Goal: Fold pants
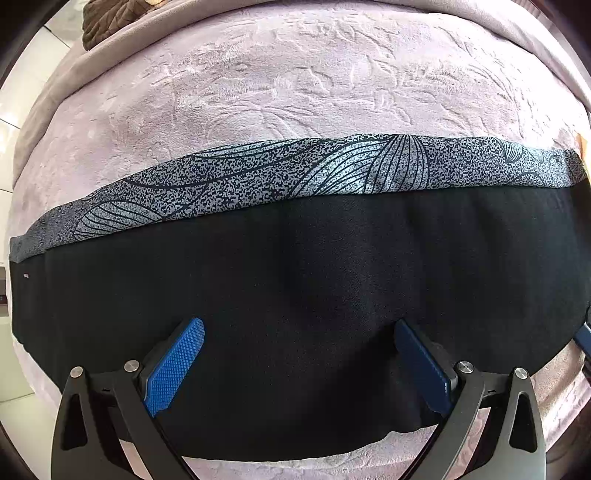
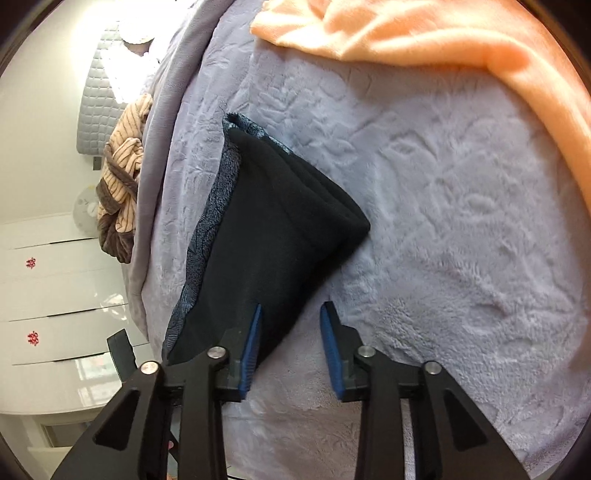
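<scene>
One pair of pants (image 1: 295, 314) lay folded on the bed (image 1: 295, 81). My left gripper (image 1: 299, 332) and right gripper (image 2: 291, 314) both gaped, jaws released; open blanket (image 2: 461, 240) lay beyond each edge.

Embossed plush blanket (image 2: 443, 206) — orange fleece (image 2: 424, 33), striped garment (image 2: 123, 177), white drawers (image 2: 55, 295)

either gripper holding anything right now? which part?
Nothing is held. The left hand-held gripper is open wide above the pants. The right hand-held gripper is open at the pants' near edge, not clamping it.
</scene>
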A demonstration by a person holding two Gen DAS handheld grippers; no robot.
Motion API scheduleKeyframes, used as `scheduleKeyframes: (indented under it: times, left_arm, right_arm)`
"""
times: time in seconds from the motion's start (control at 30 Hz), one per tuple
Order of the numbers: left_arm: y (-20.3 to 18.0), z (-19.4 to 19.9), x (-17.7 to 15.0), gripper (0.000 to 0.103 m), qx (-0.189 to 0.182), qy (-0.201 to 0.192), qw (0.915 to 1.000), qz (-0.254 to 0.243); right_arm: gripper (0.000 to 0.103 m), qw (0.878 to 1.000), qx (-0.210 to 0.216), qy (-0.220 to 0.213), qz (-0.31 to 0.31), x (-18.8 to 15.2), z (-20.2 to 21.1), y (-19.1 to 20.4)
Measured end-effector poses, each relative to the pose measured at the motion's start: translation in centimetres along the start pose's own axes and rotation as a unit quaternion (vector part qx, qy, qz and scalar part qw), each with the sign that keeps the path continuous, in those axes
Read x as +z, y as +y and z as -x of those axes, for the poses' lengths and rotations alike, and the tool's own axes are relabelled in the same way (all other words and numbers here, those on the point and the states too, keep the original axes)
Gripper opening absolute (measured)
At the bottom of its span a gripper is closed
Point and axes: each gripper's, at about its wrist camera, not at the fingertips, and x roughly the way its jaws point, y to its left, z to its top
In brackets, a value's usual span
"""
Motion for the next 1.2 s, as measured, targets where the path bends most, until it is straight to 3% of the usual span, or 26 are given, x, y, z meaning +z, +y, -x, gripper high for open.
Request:
scheduleKeyframes:
  times: [0.23,0.37,0.53,0.63,0.73,0.8,0.83,0.87,0.93,1.07,1.2]
  left_arm:
    - [-0.1,0.0,-0.1,0.103,0.002,-0.004,1.0000,0.002]
    - [-0.1,0.1,-0.2,0.103,0.002,-0.006,1.0000,0.003]
    - [-0.1,0.2,-0.2,0.103,0.003,-0.008,1.0000,0.003]
    - [-0.1,0.2,-0.3,0.103,0.004,-0.010,0.9999,0.000]
    - [-0.3,0.3,-0.3,0.103,0.001,-0.015,0.9999,-0.004]
    - [-0.2,0.5,-0.2,0.102,-0.003,-0.017,0.9998,-0.005]
    - [0.0,1.0,-0.2,0.093,-0.009,-0.021,0.9997,-0.002]
    - [0.1,1.6,-0.3,0.076,-0.014,-0.026,0.9996,0.000]
    - [0.0,3.3,-0.4,0.063,-0.024,-0.040,0.9989,-0.006]
    - [-2.2,5.6,-0.9,0.063,-0.045,-0.095,0.9932,-0.051]
    - [-6.1,2.5,-0.7,0.063,-0.028,-0.085,0.9923,-0.086]
  right_arm:
    - [0.052,1.000,0.000,0.003,0.001,0.3,-1.2,0.0]
    - [0.052,1.000,0.009,-0.009,0.002,0.9,-2.2,0.3]
    - [0.054,0.997,0.063,-0.036,0.032,1.3,-1.5,2.5]
    - [0.054,0.997,0.047,-0.027,0.052,1.1,-1.7,2.1]
    - [0.054,0.998,0.051,-0.026,0.026,1.7,-2.7,0.7]
    - [0.048,0.997,0.075,-0.019,0.007,2.5,-3.5,0.5]
    - [0.036,0.995,0.097,-0.010,-0.004,2.8,-3.9,0.5]
    - [0.015,0.992,0.129,-0.003,-0.014,3.0,-4.1,0.5]
    - [0.014,0.987,0.159,-0.004,-0.016,3.0,-3.7,0.9]
    - [0.014,0.983,0.185,-0.008,0.003,2.2,-2.4,2.4]
    - [0.014,0.985,0.170,-0.010,0.034,1.4,-2.0,4.4]
